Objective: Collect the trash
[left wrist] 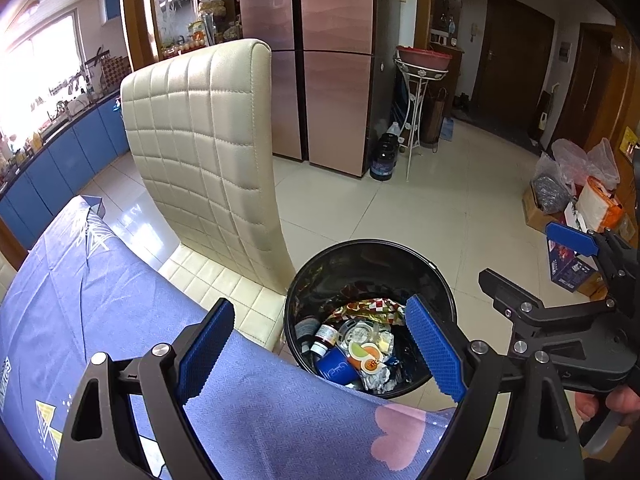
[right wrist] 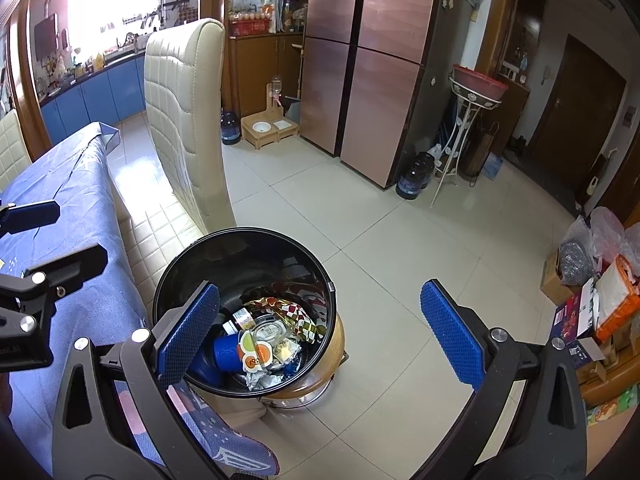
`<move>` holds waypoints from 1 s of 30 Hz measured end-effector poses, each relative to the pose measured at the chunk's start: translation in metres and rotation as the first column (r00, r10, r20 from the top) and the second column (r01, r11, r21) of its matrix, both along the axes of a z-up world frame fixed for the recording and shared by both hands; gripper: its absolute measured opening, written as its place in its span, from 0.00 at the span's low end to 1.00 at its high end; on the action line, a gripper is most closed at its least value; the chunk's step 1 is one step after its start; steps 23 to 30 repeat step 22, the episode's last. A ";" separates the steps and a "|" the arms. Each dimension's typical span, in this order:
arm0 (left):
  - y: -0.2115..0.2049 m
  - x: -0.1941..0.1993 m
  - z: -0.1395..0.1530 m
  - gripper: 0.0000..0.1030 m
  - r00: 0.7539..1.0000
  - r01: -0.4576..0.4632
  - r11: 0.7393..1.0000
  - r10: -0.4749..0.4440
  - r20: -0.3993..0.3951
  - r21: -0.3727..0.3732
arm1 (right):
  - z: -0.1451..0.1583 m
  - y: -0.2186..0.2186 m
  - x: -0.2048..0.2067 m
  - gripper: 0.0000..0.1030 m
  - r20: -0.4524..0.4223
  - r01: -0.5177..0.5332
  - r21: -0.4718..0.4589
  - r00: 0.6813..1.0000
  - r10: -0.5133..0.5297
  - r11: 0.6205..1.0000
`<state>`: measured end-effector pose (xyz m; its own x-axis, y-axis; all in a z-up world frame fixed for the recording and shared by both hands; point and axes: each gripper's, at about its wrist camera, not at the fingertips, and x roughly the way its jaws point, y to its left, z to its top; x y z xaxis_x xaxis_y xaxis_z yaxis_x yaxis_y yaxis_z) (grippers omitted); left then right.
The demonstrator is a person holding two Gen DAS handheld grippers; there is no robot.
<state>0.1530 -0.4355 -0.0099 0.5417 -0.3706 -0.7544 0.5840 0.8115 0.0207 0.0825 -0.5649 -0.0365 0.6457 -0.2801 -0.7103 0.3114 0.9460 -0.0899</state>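
Observation:
A round black trash bin [left wrist: 448, 292] [right wrist: 184, 264] stands on the tiled floor beside the table's edge. Inside lie a blue cup [left wrist: 335, 367] [right wrist: 227, 352], a small brown bottle [left wrist: 325, 336], a checked foil wrapper [left wrist: 370, 307] [right wrist: 294, 312], a clear lidded tub with orange and green stickers [left wrist: 362, 350] [right wrist: 256, 350] and crumpled foil. My left gripper [left wrist: 320, 356] hangs open above the table edge and the bin, with nothing between its blue pads. My right gripper [right wrist: 320, 332] also stands open over the bin and floor, empty. In the left wrist view the right gripper [left wrist: 532, 256] shows at the right, held by a hand.
A table under a blue patterned cloth [left wrist: 80, 300] [right wrist: 60, 200] lies at the left. A cream quilted chair [left wrist: 200, 140] [right wrist: 184, 120] stands between table and bin. A copper fridge [left wrist: 336, 60], a white plant stand [left wrist: 416, 112], dark jugs [right wrist: 412, 180] and boxes with bags [left wrist: 576, 192] line the room.

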 end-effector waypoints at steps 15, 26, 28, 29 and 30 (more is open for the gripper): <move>0.000 -0.005 0.000 0.83 1.000 0.004 1.000 -0.003 -0.026 0.014 | 0.004 -0.003 -0.005 0.96 -0.005 0.009 0.003 1.000 -0.009 1.000; 0.008 -0.010 0.001 0.83 1.000 -0.013 0.999 0.014 -0.027 0.030 | 0.006 0.004 -0.010 0.96 0.000 -0.002 -0.010 1.000 0.002 1.000; 0.008 -0.010 0.001 0.83 1.000 -0.013 0.999 0.014 -0.027 0.030 | 0.006 0.004 -0.010 0.96 0.000 -0.002 -0.010 1.000 0.002 1.000; 0.008 -0.010 0.001 0.83 1.000 -0.013 0.999 0.014 -0.027 0.030 | 0.006 0.004 -0.010 0.96 0.000 -0.002 -0.010 1.000 0.002 1.000; 0.008 -0.010 0.001 0.83 1.000 -0.013 0.999 0.014 -0.027 0.030 | 0.006 0.004 -0.010 0.96 0.000 -0.002 -0.010 1.000 0.002 1.000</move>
